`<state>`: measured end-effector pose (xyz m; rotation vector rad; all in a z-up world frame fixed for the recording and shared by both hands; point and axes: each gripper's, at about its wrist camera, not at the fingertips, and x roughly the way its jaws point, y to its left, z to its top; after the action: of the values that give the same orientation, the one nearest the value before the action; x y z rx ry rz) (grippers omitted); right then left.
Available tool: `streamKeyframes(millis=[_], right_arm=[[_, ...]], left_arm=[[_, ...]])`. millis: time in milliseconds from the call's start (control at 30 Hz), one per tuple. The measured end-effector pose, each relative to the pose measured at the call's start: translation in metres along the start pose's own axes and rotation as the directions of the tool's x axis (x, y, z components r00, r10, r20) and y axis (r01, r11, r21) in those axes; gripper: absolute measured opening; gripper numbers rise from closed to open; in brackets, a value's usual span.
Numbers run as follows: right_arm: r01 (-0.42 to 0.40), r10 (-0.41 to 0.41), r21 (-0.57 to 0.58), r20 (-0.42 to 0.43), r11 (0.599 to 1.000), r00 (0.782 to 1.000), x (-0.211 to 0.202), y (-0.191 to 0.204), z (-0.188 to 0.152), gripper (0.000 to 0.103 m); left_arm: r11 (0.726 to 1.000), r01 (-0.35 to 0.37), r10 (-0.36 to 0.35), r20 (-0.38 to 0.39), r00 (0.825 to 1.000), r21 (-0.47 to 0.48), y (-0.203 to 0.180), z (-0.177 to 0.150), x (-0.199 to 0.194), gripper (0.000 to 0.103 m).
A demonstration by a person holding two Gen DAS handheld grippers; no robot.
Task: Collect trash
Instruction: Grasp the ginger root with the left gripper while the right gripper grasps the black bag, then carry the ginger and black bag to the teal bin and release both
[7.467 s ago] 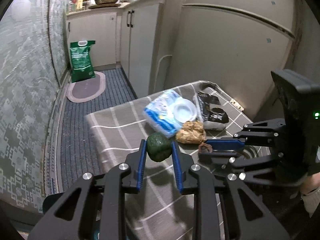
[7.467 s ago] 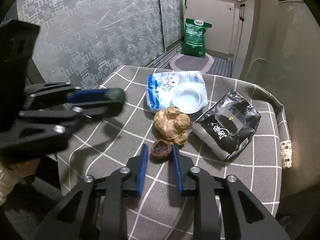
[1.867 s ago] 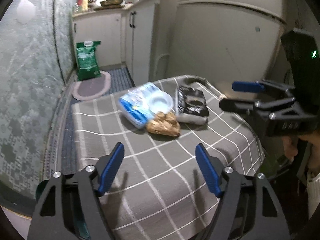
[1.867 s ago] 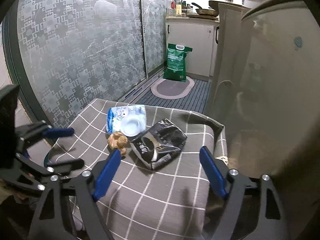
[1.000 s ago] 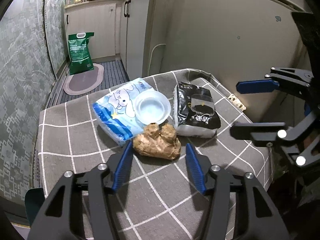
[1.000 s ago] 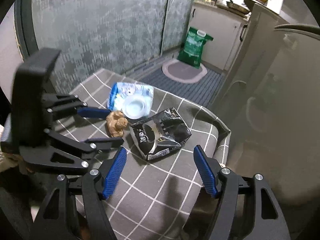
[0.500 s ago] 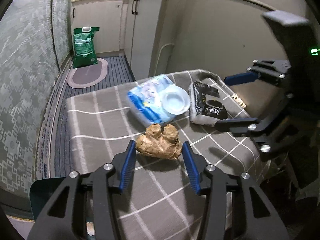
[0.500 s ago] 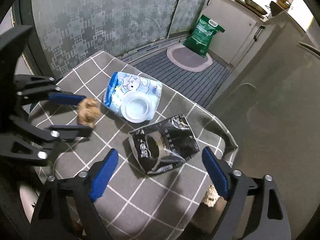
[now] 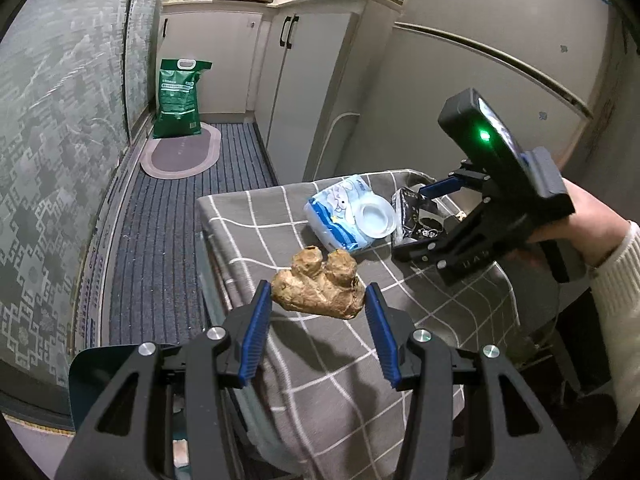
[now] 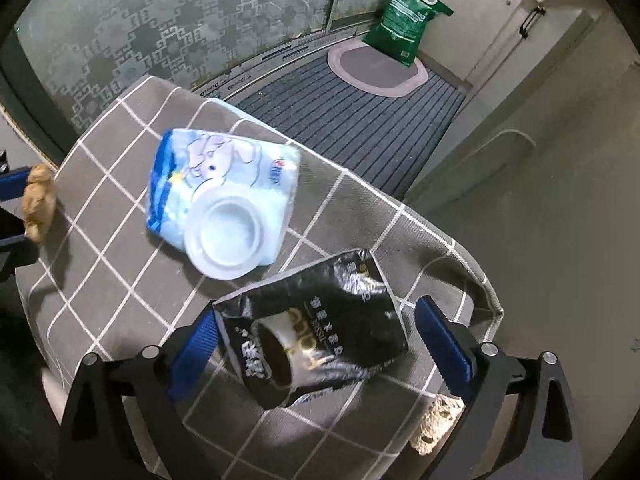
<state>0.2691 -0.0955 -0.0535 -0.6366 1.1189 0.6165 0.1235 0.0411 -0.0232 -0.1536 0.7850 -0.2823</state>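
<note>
Left wrist: left tool [image 9: 318, 306] is gripping the ginger [image 9: 318, 290] over the checked counter [image 9: 248, 216]; right tool [image 10: 316, 344] is opening around the black pouch [image 10: 316, 340].

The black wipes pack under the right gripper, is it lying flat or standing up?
Lying flat. The black wipes pack rests face up on the checked cloth, between the opening jaws of the right gripper, whose pads are not touching it.

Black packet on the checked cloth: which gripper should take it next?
Right. The right gripper is over the black packet with its jaws opening around it, while the left gripper is shut on the ginger root.
</note>
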Motion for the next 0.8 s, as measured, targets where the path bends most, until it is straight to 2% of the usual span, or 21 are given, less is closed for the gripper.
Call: streamKeyframes(millis=[67,100,200,533,700,800], right_arm=[[-0.021,0.021,0.019,0.002,1.000,1.000,-0.001,-0.001,-0.004,0.095],[-0.047,0.047,0.033,0.007,0.998,0.999,-0.002,-0.003,-0.006,0.089],[-0.058,0.057,0.060,0.024,0.996,0.998,-0.005,-0.002,-0.012,0.083],[-0.141,0.122,0.164,0.117,0.976,0.985,-0.032,0.010,-0.035,0.079],[-0.213,0.170,0.207,0.210,0.955,0.963,-0.056,0.027,-0.043,0.078],[-0.292,0.230,0.205,0.280,0.934,0.932,-0.066,0.048,-0.040,0.078]], left_arm=[[1.000,-0.001,0.001,0.003,1.000,0.000,0.003,-0.002,-0.004,0.050],[1.000,-0.002,0.002,0.006,1.000,-0.003,0.005,-0.002,-0.007,0.050],[1.000,-0.004,0.005,0.014,1.000,-0.016,0.015,-0.003,-0.013,0.050],[0.998,-0.024,0.028,0.071,0.997,-0.058,0.033,-0.006,-0.046,0.050],[0.995,-0.059,0.066,0.082,0.994,-0.083,0.048,-0.011,-0.059,0.050],[0.991,-0.083,0.092,0.084,0.992,-0.103,0.060,-0.015,-0.067,0.050]])
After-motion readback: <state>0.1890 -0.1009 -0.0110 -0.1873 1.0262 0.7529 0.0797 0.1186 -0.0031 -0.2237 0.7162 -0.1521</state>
